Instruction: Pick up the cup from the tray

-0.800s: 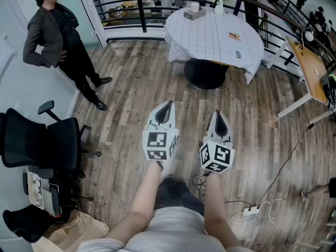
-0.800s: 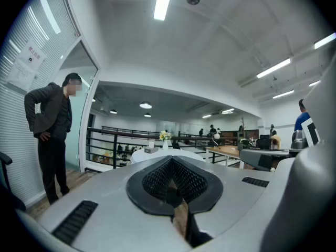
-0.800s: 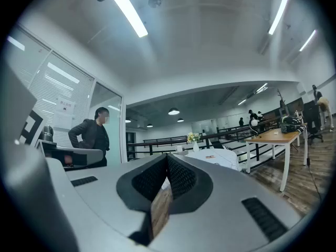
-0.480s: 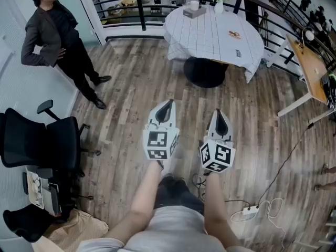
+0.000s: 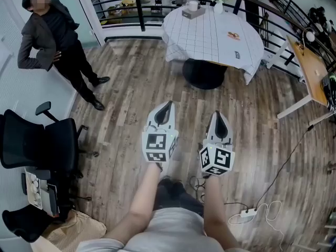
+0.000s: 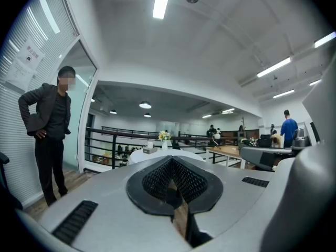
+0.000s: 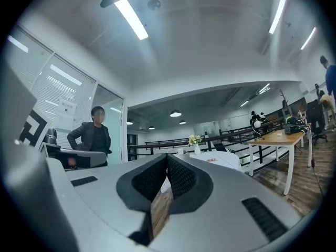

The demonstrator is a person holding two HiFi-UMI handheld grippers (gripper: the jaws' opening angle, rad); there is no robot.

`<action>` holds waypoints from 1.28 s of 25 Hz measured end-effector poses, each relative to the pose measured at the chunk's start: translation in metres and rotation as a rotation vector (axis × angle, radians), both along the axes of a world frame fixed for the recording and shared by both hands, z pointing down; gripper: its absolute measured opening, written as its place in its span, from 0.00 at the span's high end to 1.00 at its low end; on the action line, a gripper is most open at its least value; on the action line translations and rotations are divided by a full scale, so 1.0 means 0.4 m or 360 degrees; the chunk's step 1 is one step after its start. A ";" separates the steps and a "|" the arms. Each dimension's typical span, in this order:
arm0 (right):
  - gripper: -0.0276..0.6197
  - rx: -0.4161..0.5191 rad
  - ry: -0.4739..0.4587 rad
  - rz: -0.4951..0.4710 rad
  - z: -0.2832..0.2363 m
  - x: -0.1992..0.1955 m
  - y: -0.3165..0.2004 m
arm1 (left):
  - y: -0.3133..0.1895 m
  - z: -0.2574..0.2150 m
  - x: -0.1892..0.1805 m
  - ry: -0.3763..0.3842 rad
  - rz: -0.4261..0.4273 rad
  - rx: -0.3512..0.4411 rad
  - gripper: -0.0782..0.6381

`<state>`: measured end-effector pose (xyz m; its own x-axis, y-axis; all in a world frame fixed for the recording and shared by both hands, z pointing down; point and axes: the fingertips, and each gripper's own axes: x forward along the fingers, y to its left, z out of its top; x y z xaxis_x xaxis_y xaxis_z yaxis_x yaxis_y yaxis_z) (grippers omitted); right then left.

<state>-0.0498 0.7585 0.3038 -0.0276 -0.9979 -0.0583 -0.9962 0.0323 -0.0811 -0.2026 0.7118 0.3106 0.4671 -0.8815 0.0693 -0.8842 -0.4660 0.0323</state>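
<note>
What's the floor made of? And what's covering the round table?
The floor looks like wood planks or wood-look laminate: streaky brown-grey boards, matte. The round table wears a white cloth with a thin grid, probably fabric, since its edge hangs in folds.

Round white-clothed table, flower vase and grey box at far edge

The pale grey left claw and right claw bear black-and-white marker cubes; the shirt is light grey.
</note>
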 end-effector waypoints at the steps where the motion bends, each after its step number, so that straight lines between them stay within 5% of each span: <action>1: 0.95 0.0002 0.0000 -0.0003 0.001 0.010 -0.004 | -0.003 0.000 0.007 0.0003 -0.0002 0.0003 0.88; 16: 0.95 0.0014 -0.0047 -0.0008 0.011 0.100 -0.161 | -0.165 0.023 0.063 0.0011 -0.0039 -0.0005 0.88; 32: 0.95 0.0034 -0.0083 0.0040 -0.017 0.121 -0.645 | -0.653 0.010 0.091 0.0020 0.0019 -0.0011 0.88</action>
